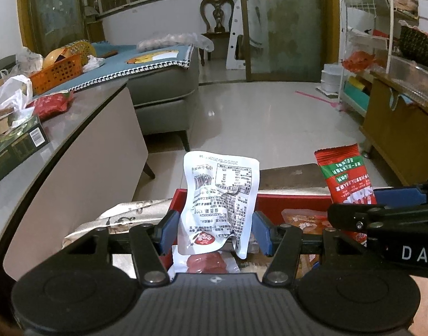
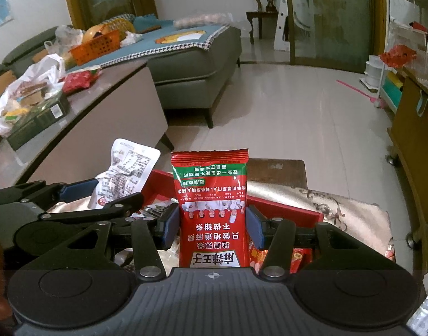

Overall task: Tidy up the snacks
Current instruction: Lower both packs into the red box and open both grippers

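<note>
My left gripper (image 1: 214,231) is shut on a white snack packet (image 1: 221,201) with printed text, which stands upright between its blue pads. My right gripper (image 2: 213,225) is shut on a red snack packet (image 2: 212,210) with a green band, also upright. Both hang over a red box (image 2: 284,210) that holds several snack packets and rests on a patterned cloth (image 2: 340,210). The red packet (image 1: 345,179) and right gripper (image 1: 382,204) show at the right of the left wrist view. In the right wrist view the white packet (image 2: 127,168) and left gripper (image 2: 82,193) sit at the left.
A grey coffee table (image 1: 82,145) at the left carries a dark green box (image 1: 15,145), plastic bags and a red packet (image 1: 51,103). Behind it is a sofa with an orange basket (image 1: 57,74). A wooden cabinet (image 1: 396,128) and a white wire rack (image 1: 365,36) line the right side. A dark stool (image 2: 278,172) stands beyond the box.
</note>
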{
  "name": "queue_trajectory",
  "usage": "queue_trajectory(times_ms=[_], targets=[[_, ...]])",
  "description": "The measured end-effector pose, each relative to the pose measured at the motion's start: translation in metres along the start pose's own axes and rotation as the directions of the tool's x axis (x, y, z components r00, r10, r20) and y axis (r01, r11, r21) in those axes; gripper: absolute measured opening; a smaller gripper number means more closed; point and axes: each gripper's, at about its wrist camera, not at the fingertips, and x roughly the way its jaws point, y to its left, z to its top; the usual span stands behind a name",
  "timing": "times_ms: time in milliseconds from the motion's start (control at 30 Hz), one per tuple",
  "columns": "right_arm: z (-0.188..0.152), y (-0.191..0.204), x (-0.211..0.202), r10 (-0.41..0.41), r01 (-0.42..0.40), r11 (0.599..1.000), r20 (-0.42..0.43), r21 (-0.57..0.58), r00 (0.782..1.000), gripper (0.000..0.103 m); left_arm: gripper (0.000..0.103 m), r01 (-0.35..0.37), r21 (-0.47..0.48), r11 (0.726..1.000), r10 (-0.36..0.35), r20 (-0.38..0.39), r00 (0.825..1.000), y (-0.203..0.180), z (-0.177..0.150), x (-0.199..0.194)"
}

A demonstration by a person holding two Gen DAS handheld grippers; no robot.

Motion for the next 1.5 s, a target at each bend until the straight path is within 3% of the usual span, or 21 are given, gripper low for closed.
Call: queue_trajectory(times_ms=[500, 800, 933, 1000, 1500], targets=[[-0.014, -0.008, 0.03, -0.03, 0.032, 0.999, -0.115, 0.021, 0.993, 0.06, 0.05, -0.02, 0.056, 0.998, 0.025, -0.088, 0.996, -0.012, -0.015, 0.031], [-0.018, -0.009, 0.042, -0.047, 0.049, 0.999, -0.134, 0.01, 0.99, 0.067, 0.051, -0.046, 0.067, 0.997, 0.056, -0.142, 0.988, -0.014, -0.022, 0.047], [-0.017, -0.01, 0.042, -0.054, 0.056, 0.998, -0.132, 0.012, 0.99, 0.072, 0.054, -0.049, 0.065, 0.997, 0.059, -0.151, 0.987, -0.014, -0.021, 0.046], [-0.016, -0.01, 0.041, -0.057, 0.06, 0.998, -0.133, 0.012, 0.989, 0.074, 0.062, -0.064, 0.072, 0.995, 0.074, -0.157, 0.985, -0.013, -0.021, 0.046], [-0.013, -0.001, 0.0, -0.088, 0.088, 0.996, -0.079, 0.001, 0.993, 0.082, 0.063, -0.064, 0.008, 0.998, 0.065, -0.138, 0.988, 0.009, -0.017, 0.002]])
